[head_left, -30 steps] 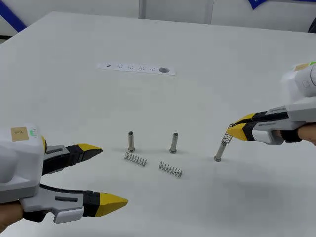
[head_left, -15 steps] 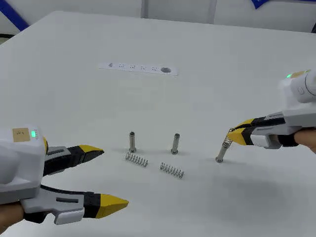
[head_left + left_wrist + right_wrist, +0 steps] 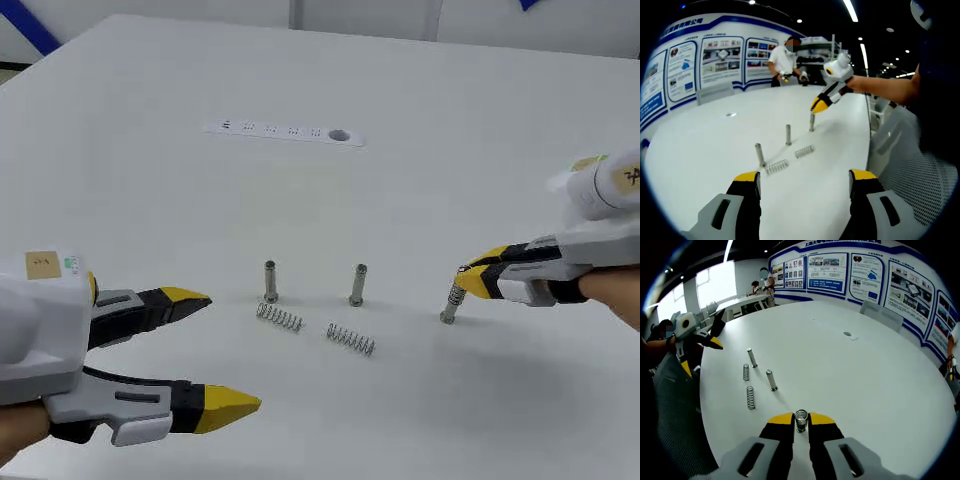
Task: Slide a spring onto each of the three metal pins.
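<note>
Three metal pins stand in a row on the white table (image 3: pixel 150 200). The left pin (image 3: pixel 270 280) and the middle pin (image 3: pixel 358 284) are bare and upright. The right pin (image 3: pixel 448 312) leans, and a spring (image 3: pixel 456 295) sits over its top. My right gripper (image 3: pixel 468 284) is shut on that spring (image 3: pixel 801 420). Two loose springs (image 3: pixel 278 317) (image 3: pixel 350 339) lie just in front of the bare pins. My left gripper (image 3: pixel 215 350) hovers open and holds nothing, near the front left; its yellow tips (image 3: pixel 747 177) point at the pins (image 3: pixel 788 134).
A flat white power strip (image 3: pixel 285 132) lies at the back of the table. People stand at benches (image 3: pixel 785 60) far behind. Bare tabletop lies all round the pins, and the table's edge is near the person's body.
My right gripper has come down a little, and the spring now sits lower on the leaning right pin. The left gripper has stayed where it was.
</note>
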`<state>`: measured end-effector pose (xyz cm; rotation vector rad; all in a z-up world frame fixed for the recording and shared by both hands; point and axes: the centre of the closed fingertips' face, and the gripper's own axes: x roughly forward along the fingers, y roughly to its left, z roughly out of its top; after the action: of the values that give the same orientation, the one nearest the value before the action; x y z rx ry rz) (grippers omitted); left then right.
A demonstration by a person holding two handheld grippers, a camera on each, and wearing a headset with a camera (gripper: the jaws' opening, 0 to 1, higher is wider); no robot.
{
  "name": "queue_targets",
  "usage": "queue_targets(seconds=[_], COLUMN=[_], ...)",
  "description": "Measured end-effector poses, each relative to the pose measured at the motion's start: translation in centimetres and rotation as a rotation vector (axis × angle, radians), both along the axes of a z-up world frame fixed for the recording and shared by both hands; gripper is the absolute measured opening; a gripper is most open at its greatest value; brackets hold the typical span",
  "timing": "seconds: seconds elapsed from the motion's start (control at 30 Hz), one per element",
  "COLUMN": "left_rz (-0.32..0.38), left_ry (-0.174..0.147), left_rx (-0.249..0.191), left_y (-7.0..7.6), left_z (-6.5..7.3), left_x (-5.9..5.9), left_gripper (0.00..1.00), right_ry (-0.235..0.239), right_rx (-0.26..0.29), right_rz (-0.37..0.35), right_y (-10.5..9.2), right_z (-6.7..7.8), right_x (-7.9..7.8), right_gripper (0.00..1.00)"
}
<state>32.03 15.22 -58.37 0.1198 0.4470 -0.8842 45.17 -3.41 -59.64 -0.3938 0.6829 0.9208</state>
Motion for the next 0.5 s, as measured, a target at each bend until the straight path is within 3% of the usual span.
queue_targets(seconds=[0.5], left_rz=[0.005], left_ry=[0.002], left_rx=[-0.001], left_y=[0.1], left_z=[0.0], left_x=[0.0], left_gripper=[0.73], right_ry=[0.018], right_rx=[-0.015], right_rz=[-0.006], right_y=[-0.1], right_z=[-1.5], right_x=[0.1], right_gripper=[0.12])
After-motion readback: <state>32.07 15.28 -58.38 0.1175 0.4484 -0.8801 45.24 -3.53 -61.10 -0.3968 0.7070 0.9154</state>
